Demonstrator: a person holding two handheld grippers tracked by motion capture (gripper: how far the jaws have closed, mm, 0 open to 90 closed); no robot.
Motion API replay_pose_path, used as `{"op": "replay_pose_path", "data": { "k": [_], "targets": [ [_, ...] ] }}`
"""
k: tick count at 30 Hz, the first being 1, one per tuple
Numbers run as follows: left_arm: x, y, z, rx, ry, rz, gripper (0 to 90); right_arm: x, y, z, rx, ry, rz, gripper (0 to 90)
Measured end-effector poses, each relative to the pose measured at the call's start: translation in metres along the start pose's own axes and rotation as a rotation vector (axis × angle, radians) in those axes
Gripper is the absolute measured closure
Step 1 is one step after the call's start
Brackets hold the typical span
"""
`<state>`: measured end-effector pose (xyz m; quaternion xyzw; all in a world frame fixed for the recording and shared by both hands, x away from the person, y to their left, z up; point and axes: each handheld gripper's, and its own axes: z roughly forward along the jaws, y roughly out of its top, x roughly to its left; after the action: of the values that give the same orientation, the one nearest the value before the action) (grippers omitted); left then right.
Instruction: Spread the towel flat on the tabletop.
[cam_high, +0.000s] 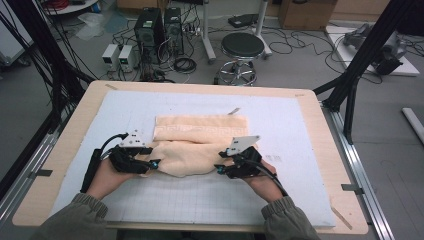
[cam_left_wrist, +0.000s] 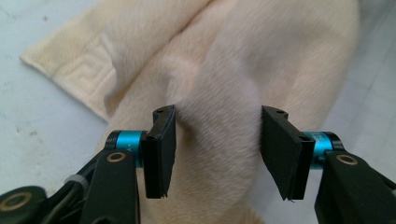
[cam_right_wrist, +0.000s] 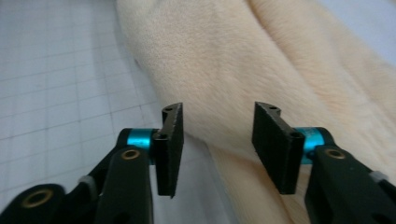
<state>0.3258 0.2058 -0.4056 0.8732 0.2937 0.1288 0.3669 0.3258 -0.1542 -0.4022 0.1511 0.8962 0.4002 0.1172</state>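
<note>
White mat (cam_high: 300, 130) — one towel (cam_high: 200, 137), two open claws.

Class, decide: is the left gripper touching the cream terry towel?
Cannot tell. In the left gripper view the left gripper straddles the cream terry towel, with its contact unclear.

Probably a robotics lab: behind the table (cam_high: 60, 150) stand computer towers (cam_high: 159, 27), power supplies (cam_high: 119, 56), tangled cables (cam_high: 295, 42) and a stool (cam_high: 241, 55).

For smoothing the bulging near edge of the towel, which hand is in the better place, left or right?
Probably the left. The left tongs stand open with a raised fold of the cream towel directly between them. The right tongs are also open, but at the towel's edge, partly over the white grid mat.
</note>
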Motion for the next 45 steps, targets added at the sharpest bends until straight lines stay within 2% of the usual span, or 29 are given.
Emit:
{"op": "replay_pose_path", "data": {
  "k": [4,7,9,12,14,19,23,26,27,29,31,32,33,34,35,36,38,40,41,43,45],
  "targets": [
    [0.002,-0.003,0.014,0.018,-0.004,-0.012,62.7,-0.001,0.004,0.032,0.023,0.007,-0.012,51.8],
    [0.000,-0.001,0.016,0.013,0.009,-0.005,72.0,-0.006,0.007,0.047,0.015,-0.016,0.009,63.4],
    [-0.002,0.000,0.013,0.004,0.014,0.002,76.6,-0.010,0.009,0.052,0.015,0.009,0.020,77.5],
    [-0.004,0.002,0.001,-0.037,0.012,-0.008,78.6,-0.011,0.010,0.046,0.010,0.019,0.014,82.8],
    [-0.007,0.006,-0.009,-0.067,0.002,-0.005,79.1,-0.010,0.011,0.034,-0.002,0.025,0.014,83.9],
    [-0.027,0.025,-0.036,-0.125,-0.010,0.064,79.8,-0.004,0.014,-0.017,-0.071,0.024,0.003,84.7],
    [-0.049,0.042,-0.053,-0.178,-0.057,0.110,79.8,0.010,0.021,-0.066,-0.123,0.001,-0.029,84.7],
    [-0.062,0.053,-0.062,-0.212,-0.118,0.124,79.7,0.017,0.029,-0.098,-0.167,-0.016,-0.053,84.7],
    [-0.065,0.055,-0.064,-0.207,-0.129,0.135,79.5,0.018,0.032,-0.106,-0.178,-0.019,-0.060,84.6],
    [-0.065,0.055,-0.059,-0.182,-0.117,0.145,79.3,0.016,0.038,-0.113,-0.168,-0.024,-0.062,84.4],
    [-0.056,0.050,-0.048,-0.155,-0.112,0.113,79.0,0.008,0.039,-0.106,-0.131,-0.020,-0.049,84.1],
    [-0.049,0.044,-0.039,-0.144,-0.101,0.081,78.6,0.001,0.039,-0.097,-0.107,-0.012,-0.038,83.9],
    [-0.042,0.037,-0.027,-0.115,-0.094,0.050,78.1,-0.007,0.036,-0.082,-0.081,-0.010,-0.017,83.7],
    [-0.039,0.034,-0.022,-0.105,-0.094,0.035,77.1,-0.017,0.033,-0.065,-0.045,-0.011,0.015,83.6],
    [-0.034,0.029,-0.013,-0.076,-0.089,0.015,76.1,-0.022,0.031,-0.057,-0.033,-0.011,0.024,83.6],
    [-0.029,0.023,-0.005,-0.056,-0.082,-0.003,73.6,-0.030,0.028,-0.042,-0.015,0.000,0.052,83.6],
    [-0.018,0.015,0.002,-0.070,-0.111,-0.064,64.0,-0.045,0.019,-0.011,0.049,0.000,0.100,83.0],
    [-0.015,0.012,-0.002,-0.119,-0.118,-0.076,60.6,-0.055,0.012,0.006,0.073,0.000,0.122,80.3],
    [-0.015,0.012,-0.007,-0.133,-0.112,-0.068,57.5,-0.059,0.008,0.013,0.090,0.002,0.137,78.1],
    [-0.014,0.013,-0.015,-0.162,-0.096,-0.049,54.3,-0.063,0.005,0.013,0.087,-0.013,0.148,73.1],
    [-0.013,0.014,-0.023,-0.178,-0.084,-0.039,53.4,-0.062,0.006,0.005,0.067,-0.037,0.143,69.7]
  ]
}}
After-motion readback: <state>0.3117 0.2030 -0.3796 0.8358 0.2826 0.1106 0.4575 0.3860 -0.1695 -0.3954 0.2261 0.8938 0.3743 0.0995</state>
